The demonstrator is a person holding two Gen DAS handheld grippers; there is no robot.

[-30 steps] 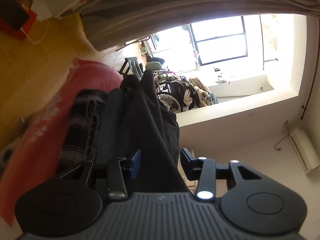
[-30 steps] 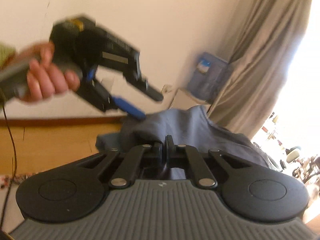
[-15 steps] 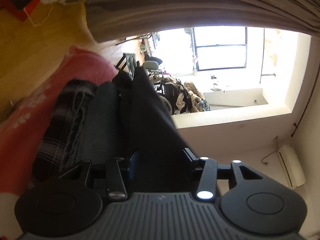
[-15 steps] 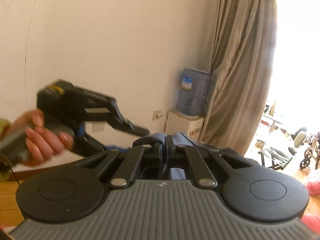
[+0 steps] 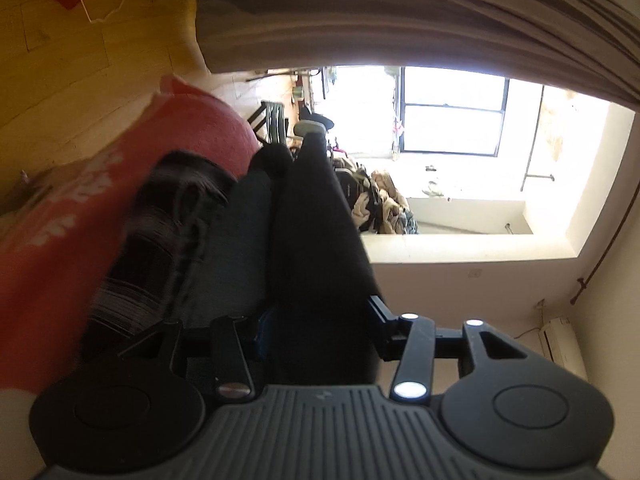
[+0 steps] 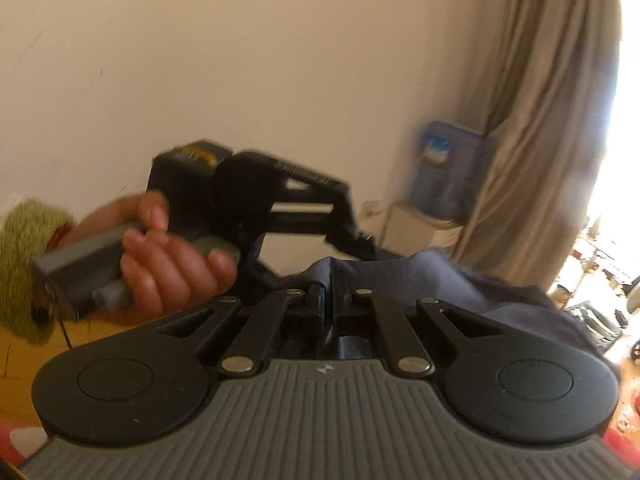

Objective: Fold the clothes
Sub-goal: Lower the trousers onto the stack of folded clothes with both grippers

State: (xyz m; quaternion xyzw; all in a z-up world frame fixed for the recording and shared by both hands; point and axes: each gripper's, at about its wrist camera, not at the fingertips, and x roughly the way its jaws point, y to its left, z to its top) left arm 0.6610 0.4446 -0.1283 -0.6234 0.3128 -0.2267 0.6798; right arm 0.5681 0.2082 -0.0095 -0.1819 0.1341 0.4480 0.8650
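Observation:
A dark blue garment point(image 6: 460, 280) hangs in the air between both grippers. My right gripper point(image 6: 330, 286) is shut on a bunched edge of it. In the left wrist view the same garment point(image 5: 316, 220) runs as a dark fold between the fingers of my left gripper point(image 5: 316, 316), whose jaws stand apart with cloth filling the gap. The left gripper also shows in the right wrist view point(image 6: 352, 240), held by a hand, its tips at the garment's edge. A plaid garment point(image 5: 160, 240) and a grey one point(image 5: 236, 248) lie below on a red blanket point(image 5: 60, 240).
Wooden floor point(image 5: 60, 80) lies beyond the red blanket. A grey curtain point(image 6: 540, 120) hangs by a bright window point(image 5: 448, 120). A water jug point(image 6: 448, 168) stands on a white box by the wall. Chairs and piled clothes stand near the window.
The left gripper swung up and closer to the right one, then level with it. The right view tilted up, then back down. Both keep the garment.

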